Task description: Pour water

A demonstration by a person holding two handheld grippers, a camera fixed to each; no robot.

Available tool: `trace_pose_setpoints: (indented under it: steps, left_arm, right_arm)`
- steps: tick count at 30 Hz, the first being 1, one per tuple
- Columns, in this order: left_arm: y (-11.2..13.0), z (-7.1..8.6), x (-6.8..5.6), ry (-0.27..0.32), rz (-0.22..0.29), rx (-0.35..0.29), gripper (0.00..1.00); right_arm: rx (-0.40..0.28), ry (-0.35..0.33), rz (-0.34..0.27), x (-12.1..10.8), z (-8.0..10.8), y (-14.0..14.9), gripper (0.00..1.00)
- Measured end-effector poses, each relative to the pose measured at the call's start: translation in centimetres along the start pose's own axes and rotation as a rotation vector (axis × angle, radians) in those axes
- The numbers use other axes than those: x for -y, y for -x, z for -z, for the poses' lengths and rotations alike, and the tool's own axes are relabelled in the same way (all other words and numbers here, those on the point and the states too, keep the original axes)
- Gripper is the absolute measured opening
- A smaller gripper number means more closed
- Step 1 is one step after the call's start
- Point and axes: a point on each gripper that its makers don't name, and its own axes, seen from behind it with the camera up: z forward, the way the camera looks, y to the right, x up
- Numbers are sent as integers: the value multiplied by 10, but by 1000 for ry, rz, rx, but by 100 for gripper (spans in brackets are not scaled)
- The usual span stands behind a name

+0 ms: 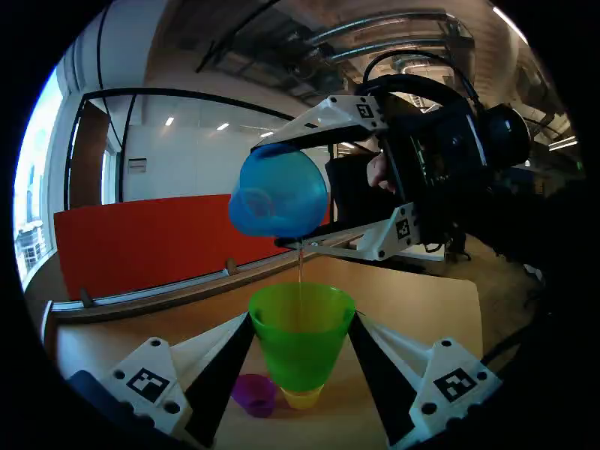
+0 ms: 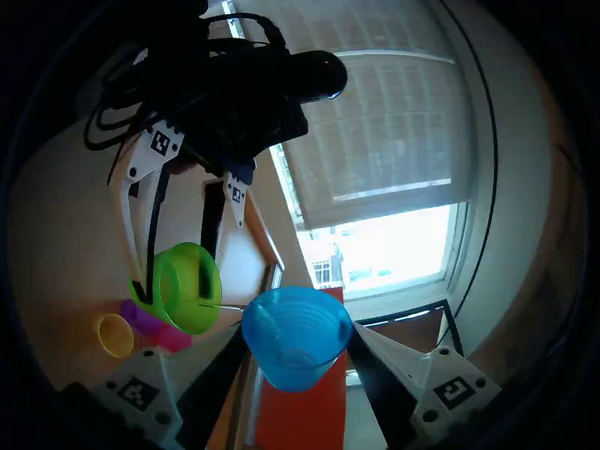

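In the left gripper view, the left gripper point(image 1: 301, 334) sits nearest. Its two fingers are clamped on the sides of the green cup point(image 1: 301, 337), which is held upright and lifted off the table point(image 1: 420, 300). Below the green cup, on the wood, a purple cup point(image 1: 255, 394) stands to the left with a yellow cup point(image 1: 302, 396) just beside it. A thin stream of water point(image 1: 301, 274) falls straight down into the green cup's open mouth. It comes from the lip of the blue cup point(image 1: 279, 191), which is tilted over above the green cup. The right gripper point(image 1: 270, 192) reaches in from the right with one finger above and one below, both pressed on the blue cup. A hand point(image 1: 379, 171) shows behind that gripper. Farther off, a red panel point(image 1: 142, 240) runs along the table's far left edge.

In the right gripper view, the right gripper point(image 2: 296, 341) has its fingers closed on the blue cup point(image 2: 296, 345), which is nearest. Beyond it to the left is the green cup point(image 2: 184, 289), gripped by the left gripper point(image 2: 180, 277). The yellow cup point(image 2: 112, 334) and purple cup point(image 2: 142, 315) are near the green cup, on the table point(image 2: 67, 247). A bright window point(image 2: 375, 255) lies far behind.
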Motion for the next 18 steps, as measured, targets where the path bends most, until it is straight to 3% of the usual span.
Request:
trace_pose_setpoints:
  steps: [18]
  left_arm:
    - [0,0,0,-2,0,-1,86]
  right_arm:
    - [8,5,22,2,4,2,91]
